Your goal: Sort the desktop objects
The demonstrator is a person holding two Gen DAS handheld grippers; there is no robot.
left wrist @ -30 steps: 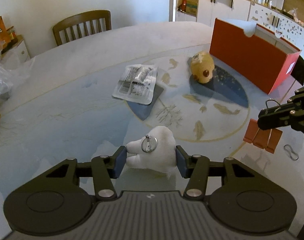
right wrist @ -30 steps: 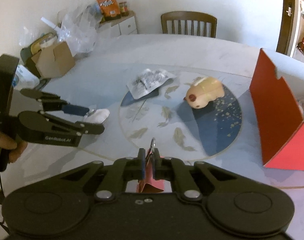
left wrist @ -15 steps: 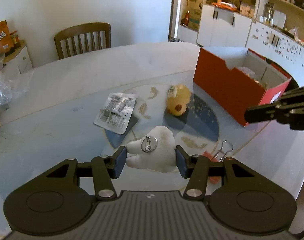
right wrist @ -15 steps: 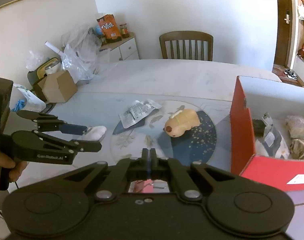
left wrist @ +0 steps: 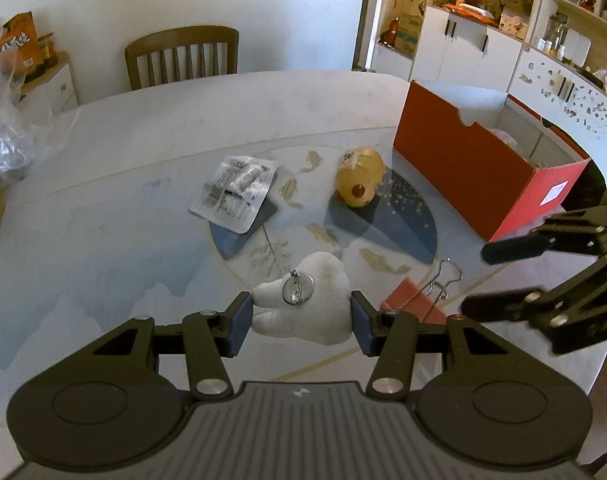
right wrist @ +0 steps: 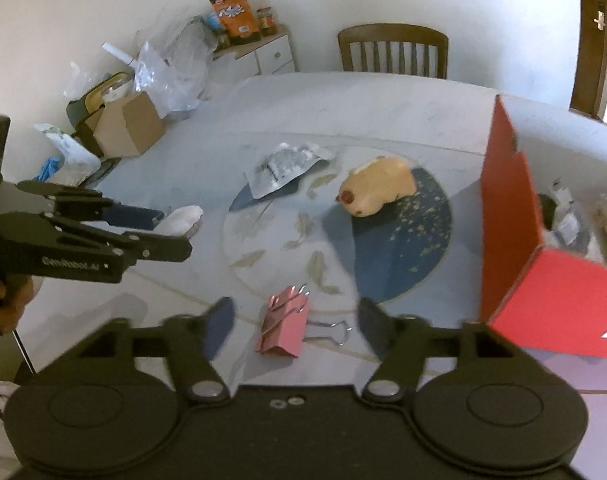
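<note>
Inside, red box (right wrist: pixel 511 216) holds packets (right wrist: pixel 571 220) and wrapped items, indistinct

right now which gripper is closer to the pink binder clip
Right. The right gripper is opening with the pink binder clip lying on the table between its fingers, untouched. The left gripper sits off to the side, clamped on the white plush tooth.
</note>
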